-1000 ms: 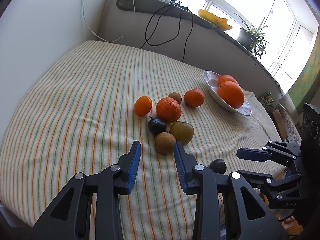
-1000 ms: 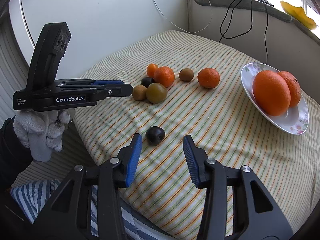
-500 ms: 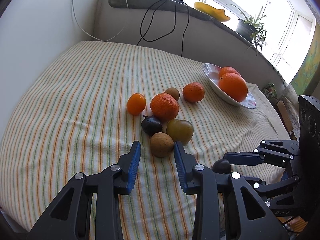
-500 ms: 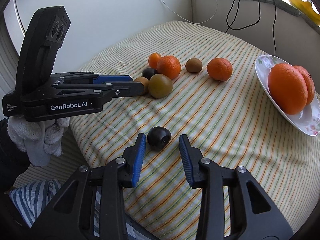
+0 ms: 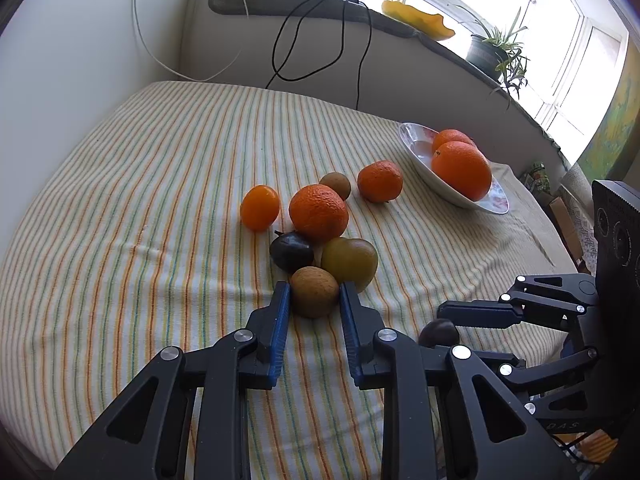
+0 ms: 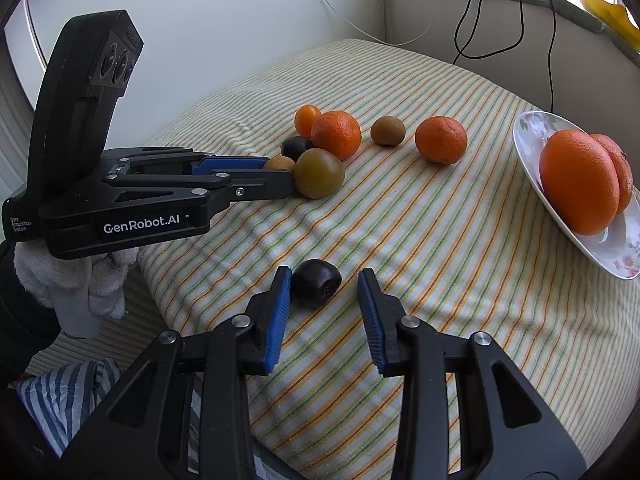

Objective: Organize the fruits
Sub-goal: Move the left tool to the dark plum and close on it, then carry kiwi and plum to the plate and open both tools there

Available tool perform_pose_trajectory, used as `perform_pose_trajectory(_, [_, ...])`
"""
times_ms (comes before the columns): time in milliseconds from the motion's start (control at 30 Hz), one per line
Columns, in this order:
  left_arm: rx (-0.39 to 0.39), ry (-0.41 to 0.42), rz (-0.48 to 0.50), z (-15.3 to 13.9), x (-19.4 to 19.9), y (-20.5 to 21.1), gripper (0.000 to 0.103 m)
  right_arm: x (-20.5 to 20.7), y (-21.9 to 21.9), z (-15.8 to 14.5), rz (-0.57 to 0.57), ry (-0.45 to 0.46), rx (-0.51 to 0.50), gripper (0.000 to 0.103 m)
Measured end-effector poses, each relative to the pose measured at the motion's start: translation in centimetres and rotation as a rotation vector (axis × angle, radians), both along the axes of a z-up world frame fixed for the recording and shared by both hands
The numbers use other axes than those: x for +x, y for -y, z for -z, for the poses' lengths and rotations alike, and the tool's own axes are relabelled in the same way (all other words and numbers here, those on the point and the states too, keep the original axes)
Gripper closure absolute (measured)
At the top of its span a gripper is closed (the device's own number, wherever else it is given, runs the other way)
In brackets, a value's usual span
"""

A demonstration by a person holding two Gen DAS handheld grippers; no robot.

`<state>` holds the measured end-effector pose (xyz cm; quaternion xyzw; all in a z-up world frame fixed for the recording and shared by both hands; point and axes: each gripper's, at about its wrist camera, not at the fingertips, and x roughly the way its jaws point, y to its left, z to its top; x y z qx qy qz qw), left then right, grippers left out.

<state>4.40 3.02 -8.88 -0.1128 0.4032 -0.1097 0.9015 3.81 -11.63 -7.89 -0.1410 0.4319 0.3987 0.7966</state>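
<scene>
On the striped cloth (image 5: 140, 200), my left gripper (image 5: 314, 286) is shut on a brown kiwi-like fruit (image 5: 314, 300), with a pad against each side. That fruit touches a greenish-yellow fruit (image 5: 349, 261) and lies by a dark plum (image 5: 291, 251), a mandarin (image 5: 319, 218) and a small orange fruit (image 5: 259, 207). My right gripper (image 6: 325, 274) straddles a second dark plum (image 6: 316, 286). Its left pad touches the plum and its right pad stands clear. A white plate (image 6: 524, 140) at the right holds two big oranges (image 6: 578, 180).
Another kiwi (image 6: 387, 131) and a mandarin (image 6: 441, 139) lie between the cluster and the plate. Black cables (image 5: 320, 40) hang from the sill at the back, where a potted plant (image 5: 486, 50) stands. The cloth's near edge drops off beside a gloved hand (image 6: 72, 280).
The left gripper moved forward over the brown fruit and closed on it. The right gripper came down around the lone dark plum and its jaws narrowed.
</scene>
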Motion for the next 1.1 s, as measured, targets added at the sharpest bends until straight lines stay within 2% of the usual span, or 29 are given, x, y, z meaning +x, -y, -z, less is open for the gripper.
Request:
perform_pose_trajectory(300, [-0.002, 0.006, -0.006, 0.0, -0.3, 0.1, 0.08, -0.1, 0.0, 0.0, -0.004, 0.003, -0.013, 0.067])
perform_pose_trajectory(333, [-0.001, 0.007, -0.007, 0.0, -0.4, 0.1, 0.08, -0.1, -0.1, -0.1, -0.004, 0.004, -0.015, 0.068])
perform_pose_trajectory(400, [-0.002, 0.008, -0.009, 0.0, -0.5, 0.1, 0.08, -0.3, 0.0, -0.1, -0.011, 0.002, -0.011, 0.077])
perform_pose_trajectory(667, [-0.012, 0.024, -0.024, -0.8, -1.0, -0.2, 0.08, -0.4, 0.8, -0.6, 0.0, -0.002, 0.012, 0.078])
perform_pose_trajectory(1100, [-0.021, 0.085, 0.022, -3.9, 0.6, 1.7, 0.08, 0.8, 6.3, -3.6, 0.087, 0.047, 0.066, 0.078])
